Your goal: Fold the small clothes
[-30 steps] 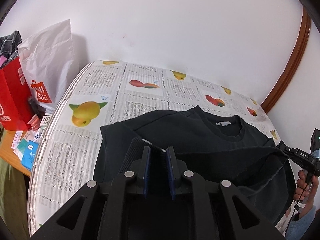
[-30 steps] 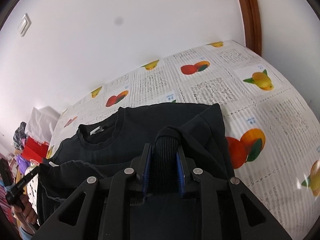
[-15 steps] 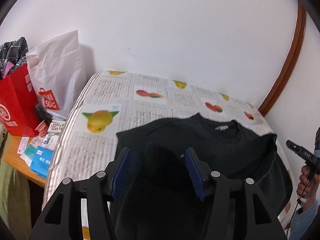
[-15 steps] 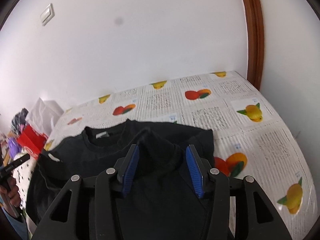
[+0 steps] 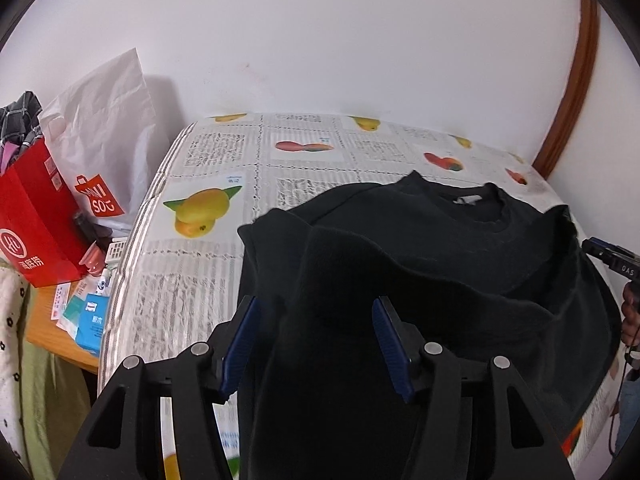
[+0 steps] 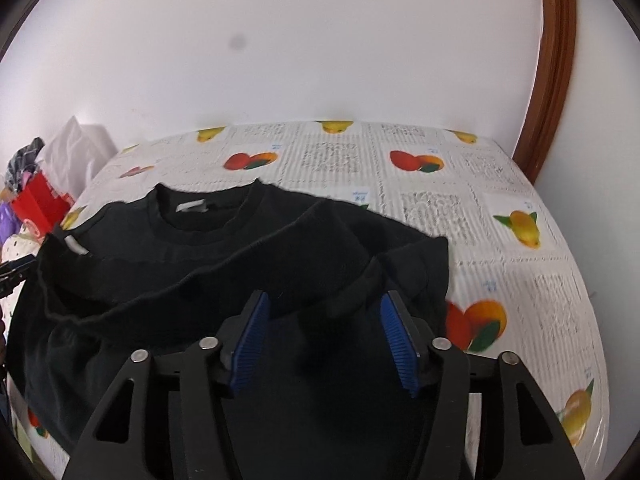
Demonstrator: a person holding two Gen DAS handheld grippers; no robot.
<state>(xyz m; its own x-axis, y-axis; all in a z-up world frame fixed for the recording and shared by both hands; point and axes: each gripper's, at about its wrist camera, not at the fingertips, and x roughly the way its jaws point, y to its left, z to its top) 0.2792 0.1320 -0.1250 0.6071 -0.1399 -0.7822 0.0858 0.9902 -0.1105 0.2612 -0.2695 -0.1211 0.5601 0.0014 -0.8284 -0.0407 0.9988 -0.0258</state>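
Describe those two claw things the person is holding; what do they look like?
Both the left gripper and right gripper are matte black frames with triangular cut-outs and silver screws. Each finger carries a ribbed blue pad.

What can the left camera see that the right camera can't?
Only the left wrist view shows the white Miniso bag's logo and the blue packets on the side table. Only the right wrist view shows the sweater's ribbed cuff. Both show the black sweater, the fruit-print cover and open grippers.
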